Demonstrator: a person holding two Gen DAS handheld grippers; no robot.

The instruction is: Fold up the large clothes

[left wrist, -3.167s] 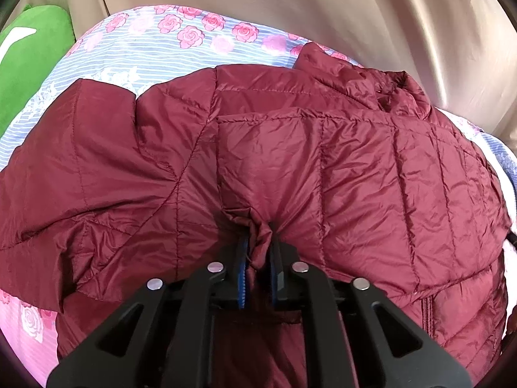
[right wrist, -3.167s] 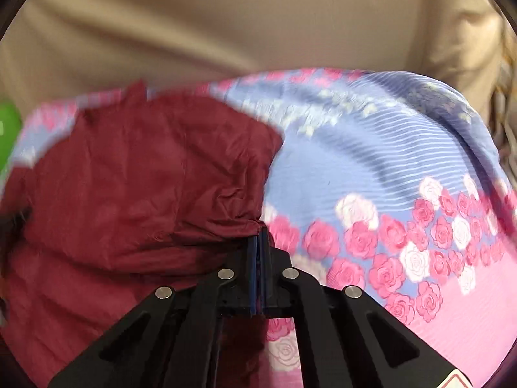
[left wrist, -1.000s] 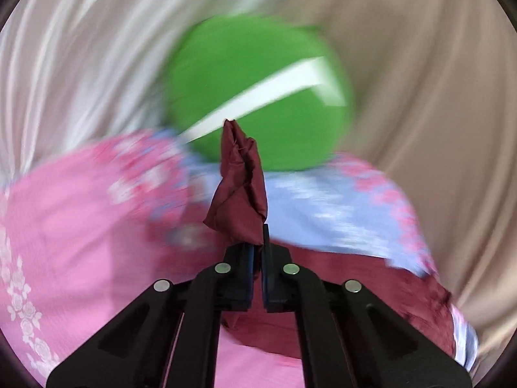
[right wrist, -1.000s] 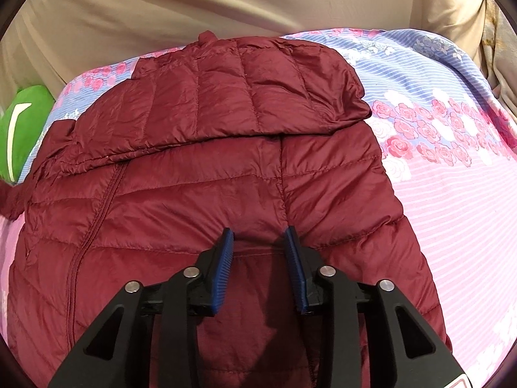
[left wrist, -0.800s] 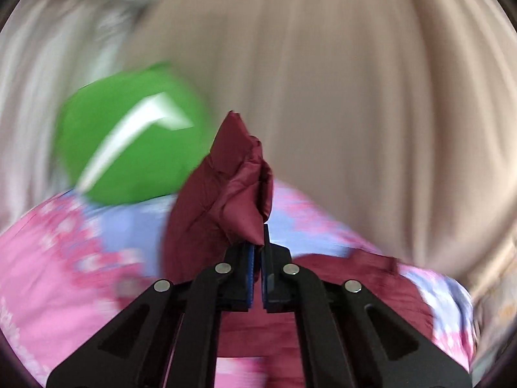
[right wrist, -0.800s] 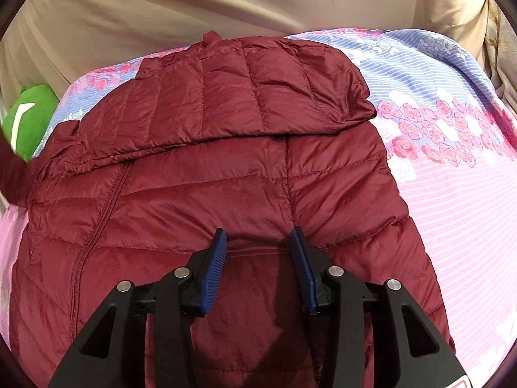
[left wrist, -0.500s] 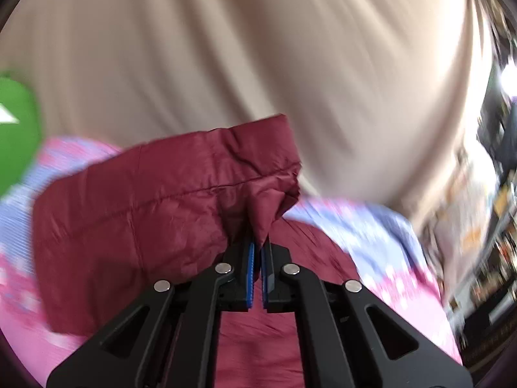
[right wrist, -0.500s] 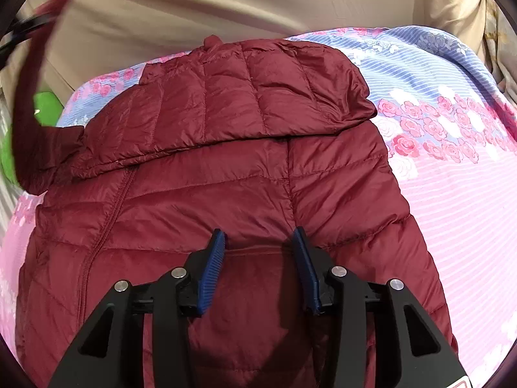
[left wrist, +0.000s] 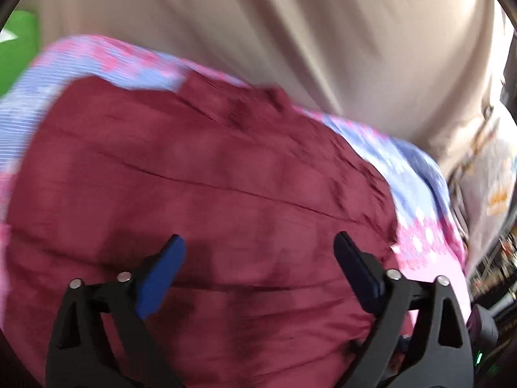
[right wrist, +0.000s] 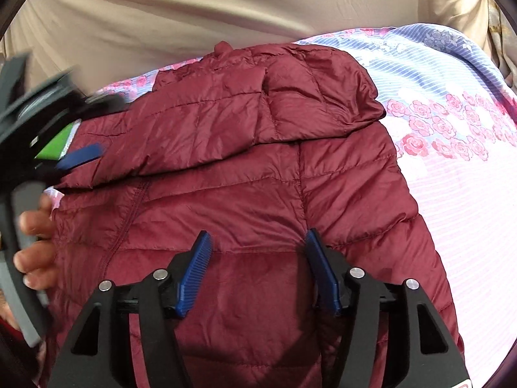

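Note:
A maroon quilted puffer jacket lies on the bed with a sleeve folded across its upper part. It fills the blurred left wrist view too. My left gripper is wide open and empty just above the jacket. It also shows blurred at the left edge of the right wrist view, held by a hand. My right gripper is open and empty over the jacket's lower part.
The jacket rests on a floral bedsheet in pink and blue stripes. A beige curtain hangs behind the bed. A green pillow sits at the far left. Cluttered furniture stands at the right.
My left gripper carried the sleeve over the jacket, then opened and let it go. My right gripper opened a little wider and stayed in place.

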